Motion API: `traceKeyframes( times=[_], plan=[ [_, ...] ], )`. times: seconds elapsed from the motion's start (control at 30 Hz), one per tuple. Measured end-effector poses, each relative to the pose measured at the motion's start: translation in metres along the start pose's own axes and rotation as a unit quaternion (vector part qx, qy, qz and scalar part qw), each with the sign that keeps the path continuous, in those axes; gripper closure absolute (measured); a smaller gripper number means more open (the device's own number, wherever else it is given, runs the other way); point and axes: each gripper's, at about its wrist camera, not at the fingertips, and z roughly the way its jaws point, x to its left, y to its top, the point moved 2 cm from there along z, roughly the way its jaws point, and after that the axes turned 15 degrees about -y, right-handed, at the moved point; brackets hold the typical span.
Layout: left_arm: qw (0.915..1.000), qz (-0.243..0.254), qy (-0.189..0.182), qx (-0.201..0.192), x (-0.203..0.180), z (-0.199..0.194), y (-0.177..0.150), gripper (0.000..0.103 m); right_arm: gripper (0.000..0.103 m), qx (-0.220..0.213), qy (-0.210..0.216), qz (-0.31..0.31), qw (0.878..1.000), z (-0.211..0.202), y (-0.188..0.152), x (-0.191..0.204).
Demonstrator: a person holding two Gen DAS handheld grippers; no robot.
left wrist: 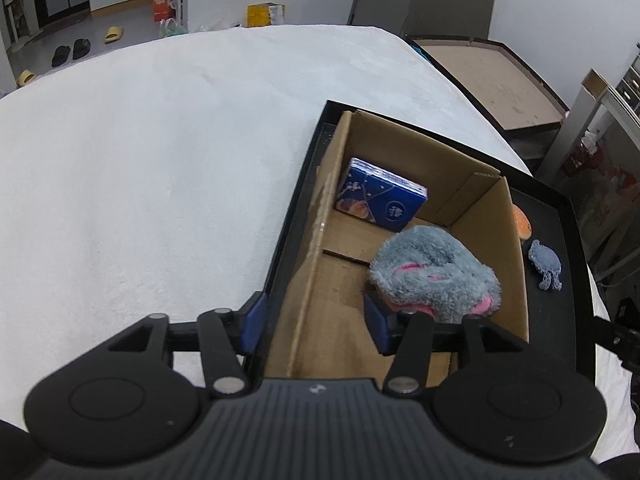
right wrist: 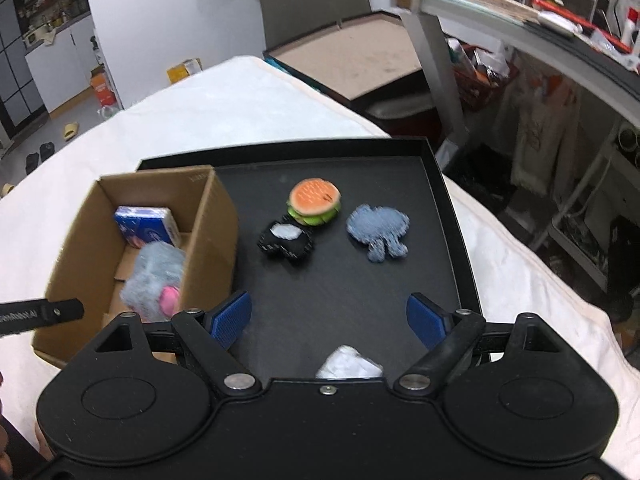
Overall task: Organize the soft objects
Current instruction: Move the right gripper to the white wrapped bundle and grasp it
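Left gripper [left wrist: 316, 320] hung wide open over the cardboard box [left wrist: 486, 216], grey plush [left wrist: 434, 276] probably just dropped inside at its 2 o'clock. Right gripper [right wrist: 329, 322] was open and empty too; next grab looked like the burger plush [right wrist: 315, 201] at 12 o'clock on the black tray [right wrist: 452, 216].

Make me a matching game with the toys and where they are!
Things:
1. burger toy
2. fuzzy grey toy
3. blue packet
4. white packet

Places:
A. standing at the far end of the cardboard box
B. on the black tray, just in front of the right gripper
C. in the box, by the left gripper fingers
D. on the tray, beside the black plush

Pairs: 1-D, 2-C, 3-A, 4-B
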Motion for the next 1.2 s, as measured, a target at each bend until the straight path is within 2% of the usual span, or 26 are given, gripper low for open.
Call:
traceKeyframes(
  times=[0.1,0.3,0.7,0.97,1.0,1.13,1.2],
  plan=[
    [1.0000,0.009,-0.001,0.004,-0.005,0.002,-0.001,0.041,0.019,0.015,0.000,0.008,1.000,0.008,-0.006,-0.007],
    [0.9996,0.025,0.006,0.006,-0.010,0.005,-0.003,0.036,0.019,0.048,0.003,0.028,0.998,0.028,-0.019,-0.018],
    [0.9982,0.048,0.033,0.017,-0.019,0.017,-0.006,0.034,0.018,0.089,0.011,0.041,0.995,0.068,-0.039,-0.016],
    [0.9964,0.066,0.049,0.022,-0.028,0.024,-0.007,0.034,0.019,0.108,-0.008,0.030,0.994,0.087,-0.046,-0.011],
    [0.9962,0.068,0.049,0.023,-0.029,0.025,-0.007,0.034,0.023,0.110,-0.012,0.026,0.994,0.088,-0.047,-0.010],
    [0.9956,0.074,0.052,0.022,-0.032,0.025,-0.007,0.034,0.055,0.117,-0.034,0.025,0.992,0.093,-0.049,-0.013],
    [0.9953,0.078,0.053,0.022,-0.034,0.025,-0.008,0.034,0.057,0.117,-0.030,0.032,0.992,0.093,-0.050,-0.016]
  ],
)
